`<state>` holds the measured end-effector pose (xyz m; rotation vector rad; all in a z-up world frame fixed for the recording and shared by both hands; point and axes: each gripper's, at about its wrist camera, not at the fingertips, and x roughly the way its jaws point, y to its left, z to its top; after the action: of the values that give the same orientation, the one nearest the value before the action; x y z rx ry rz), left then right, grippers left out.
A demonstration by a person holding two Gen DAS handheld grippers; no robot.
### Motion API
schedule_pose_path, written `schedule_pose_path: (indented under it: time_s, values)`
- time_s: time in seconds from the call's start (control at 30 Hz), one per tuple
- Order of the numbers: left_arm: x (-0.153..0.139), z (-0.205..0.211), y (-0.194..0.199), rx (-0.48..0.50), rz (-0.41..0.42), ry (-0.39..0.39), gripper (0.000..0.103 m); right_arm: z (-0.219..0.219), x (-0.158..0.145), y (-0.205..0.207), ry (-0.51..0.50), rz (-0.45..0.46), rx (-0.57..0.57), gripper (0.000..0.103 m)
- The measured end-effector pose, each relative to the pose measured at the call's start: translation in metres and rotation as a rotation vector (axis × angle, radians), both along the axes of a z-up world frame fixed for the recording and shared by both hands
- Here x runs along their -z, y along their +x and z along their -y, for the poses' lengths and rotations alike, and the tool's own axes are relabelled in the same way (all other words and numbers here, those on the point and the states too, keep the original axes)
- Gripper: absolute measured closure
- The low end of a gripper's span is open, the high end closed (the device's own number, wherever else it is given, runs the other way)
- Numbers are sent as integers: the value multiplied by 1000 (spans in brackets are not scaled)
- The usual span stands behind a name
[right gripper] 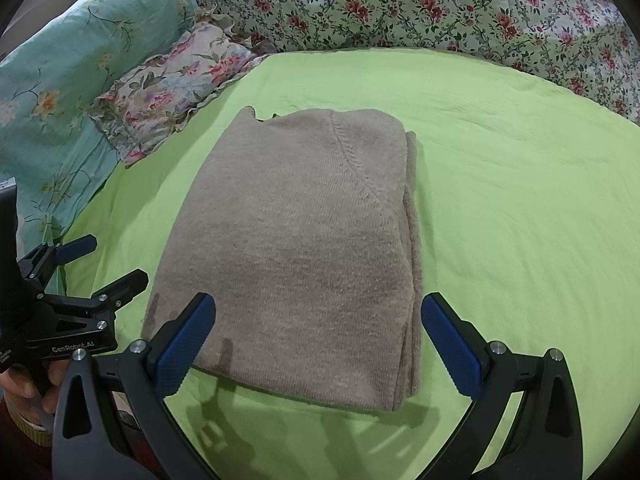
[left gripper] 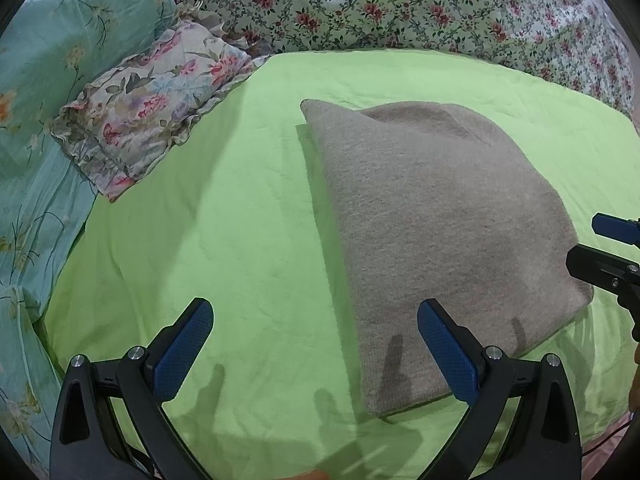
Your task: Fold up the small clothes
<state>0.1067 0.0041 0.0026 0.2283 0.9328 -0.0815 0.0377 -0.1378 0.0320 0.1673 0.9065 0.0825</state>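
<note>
One sweater (right gripper: 296, 256), two tongs (left gripper: 316, 344) (right gripper: 318, 338), one pillow (left gripper: 148, 108)

"GenRobot.AI" in white on the left gripper (right gripper: 106, 264) body

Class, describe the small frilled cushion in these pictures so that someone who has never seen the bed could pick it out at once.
Start at the bright green sheet with the folded beige knit garment on it. At the sheet's far left corner, against the turquoise bedding, lies the cushion. It alone has a ruffled edge and large pastel flowers; the quilt behind carries small red roses.
</note>
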Motion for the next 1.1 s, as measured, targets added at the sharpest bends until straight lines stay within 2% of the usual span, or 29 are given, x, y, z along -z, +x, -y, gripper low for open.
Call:
schedule_pose_path:
  time_s: [1.1]
  values:
    - [-2, 1, -10, -2, 28, -29, 1, -2, 2, -3, -13, -4, -2, 1]
